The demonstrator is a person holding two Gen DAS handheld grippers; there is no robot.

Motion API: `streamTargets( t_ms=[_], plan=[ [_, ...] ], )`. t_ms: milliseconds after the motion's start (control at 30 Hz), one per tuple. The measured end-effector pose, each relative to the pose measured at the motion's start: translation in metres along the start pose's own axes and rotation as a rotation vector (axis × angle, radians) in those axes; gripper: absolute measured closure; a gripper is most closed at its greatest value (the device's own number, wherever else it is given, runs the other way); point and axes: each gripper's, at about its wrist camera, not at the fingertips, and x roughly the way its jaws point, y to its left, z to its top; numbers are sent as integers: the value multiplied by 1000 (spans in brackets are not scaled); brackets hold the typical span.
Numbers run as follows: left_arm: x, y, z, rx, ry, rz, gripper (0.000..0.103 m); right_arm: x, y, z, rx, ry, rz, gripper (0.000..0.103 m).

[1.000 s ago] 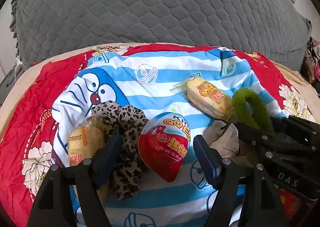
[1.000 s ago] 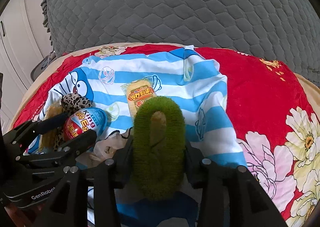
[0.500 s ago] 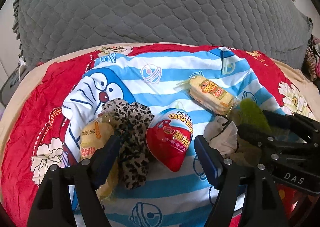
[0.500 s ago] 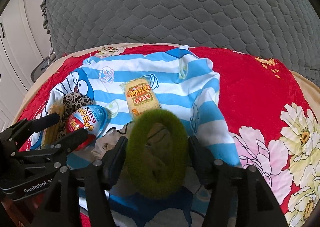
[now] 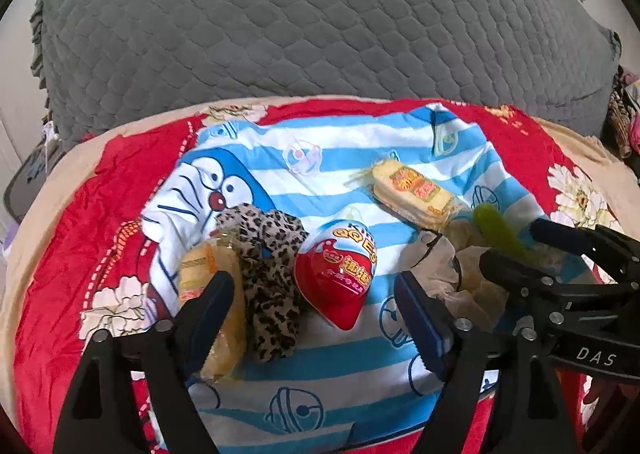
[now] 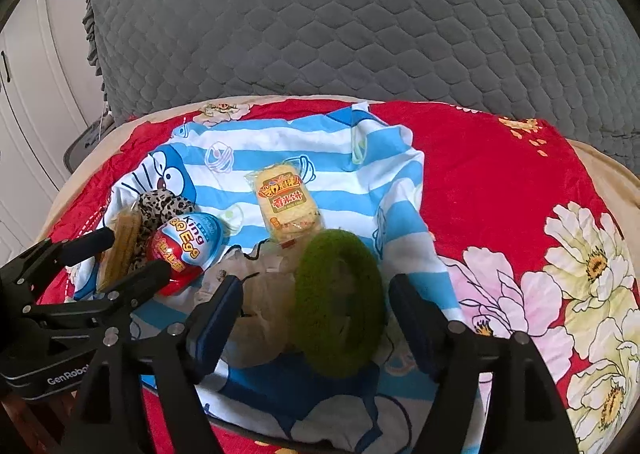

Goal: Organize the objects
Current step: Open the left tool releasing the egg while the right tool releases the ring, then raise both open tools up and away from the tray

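Observation:
My left gripper (image 5: 316, 314) hovers with its jaws opening. The red and blue toy egg (image 5: 336, 278) lies between them, untouched by the pads. Left of the egg lie a leopard-print scrunchie (image 5: 268, 266) and a yellow snack pack (image 5: 208, 294), partly behind my left finger. My right gripper (image 6: 316, 318) is also opening. The green fuzzy scrunchie (image 6: 340, 302) lies loose between its pads on a crumpled beige bag (image 6: 260, 294). A packet of rice crackers (image 6: 286, 202) lies further back. All rest on a blue-striped cartoon cloth (image 6: 328, 158).
The striped cloth covers a red flowered blanket (image 6: 492, 190). A grey quilted cushion (image 6: 360, 22) rises behind it. White cabinet doors (image 6: 24, 102) stand at the far left. My left gripper (image 6: 132, 254) shows beside the egg (image 6: 184, 250) in the right wrist view.
My right gripper's jaws have spread and let go of the green scrunchie, which has tipped down flat. The left jaws have widened a little. Both grippers have drawn back slightly.

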Motion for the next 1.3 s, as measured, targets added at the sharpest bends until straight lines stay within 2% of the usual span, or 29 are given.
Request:
streamTargets(
  t_ms=[333,533,867,1000,1167,1267,1300],
  plan=[
    [-14,5,1,-14,-9,-3,17,-10,5,4,0,-17,-2,19],
    [-20,9,-1,-38,-5,-6,13,-16,7,3,3,-26,-6,15],
    [-38,14,-5,-50,-25,-2,13,-32,10,1,6,-44,-8,10],
    [-46,20,-8,-71,-28,-2,13,-39,11,1,9,-53,-25,3],
    [-57,27,-12,-82,-44,10,12,-49,15,-2,9,-65,-30,1],
    [-63,29,-15,-86,-49,8,1,-53,18,-3,4,-71,-32,1],
    [-65,30,-16,-88,-50,5,0,-55,19,-4,5,-72,-32,1]
  ],
)
